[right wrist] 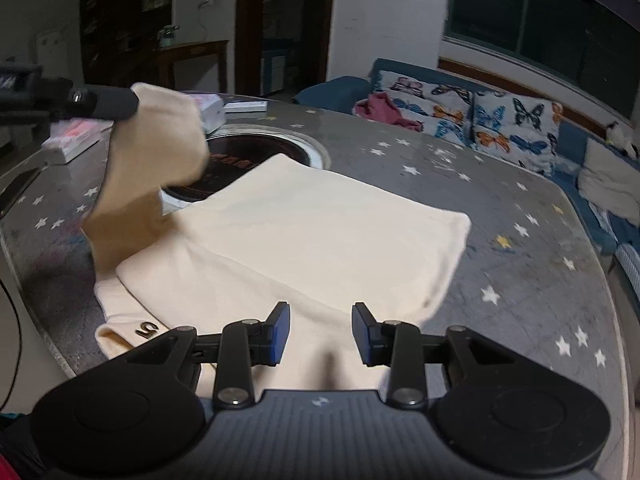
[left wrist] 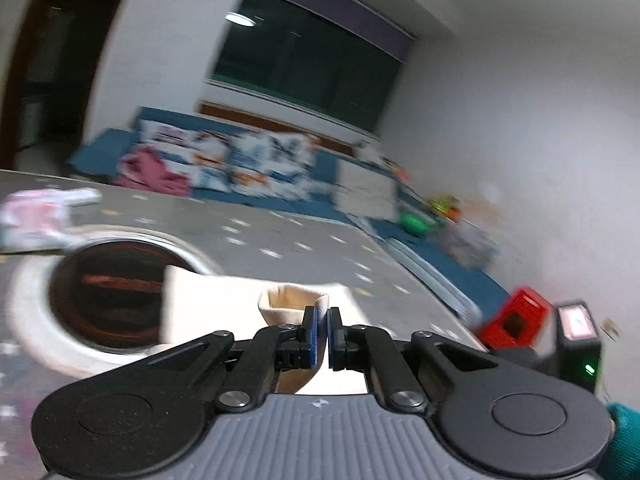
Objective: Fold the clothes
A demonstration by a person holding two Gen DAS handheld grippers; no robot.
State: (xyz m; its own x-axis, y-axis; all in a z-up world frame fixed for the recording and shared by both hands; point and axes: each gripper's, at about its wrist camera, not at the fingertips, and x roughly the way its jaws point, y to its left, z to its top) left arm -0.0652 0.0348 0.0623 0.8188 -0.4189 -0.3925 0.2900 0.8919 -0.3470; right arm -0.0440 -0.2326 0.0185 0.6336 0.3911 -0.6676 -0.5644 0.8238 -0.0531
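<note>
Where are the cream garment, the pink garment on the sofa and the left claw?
cream garment point(right wrist: 312, 224), right wrist view, flat folded body
pink garment point(right wrist: 384, 110), right wrist view, bunched middle
left claw point(left wrist: 322, 330), left wrist view, between the fingertips

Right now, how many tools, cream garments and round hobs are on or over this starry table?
Tools: 2 (left tool, right tool)
Cream garment: 1
Round hob: 1
Total: 4

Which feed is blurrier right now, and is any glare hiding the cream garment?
Left wrist view: heavy motion smear over sofa and table; the left gripper stays sharp. Right wrist view: mostly crisp; only the lifted sleeve blurs. No glare on the cream garment.
</note>
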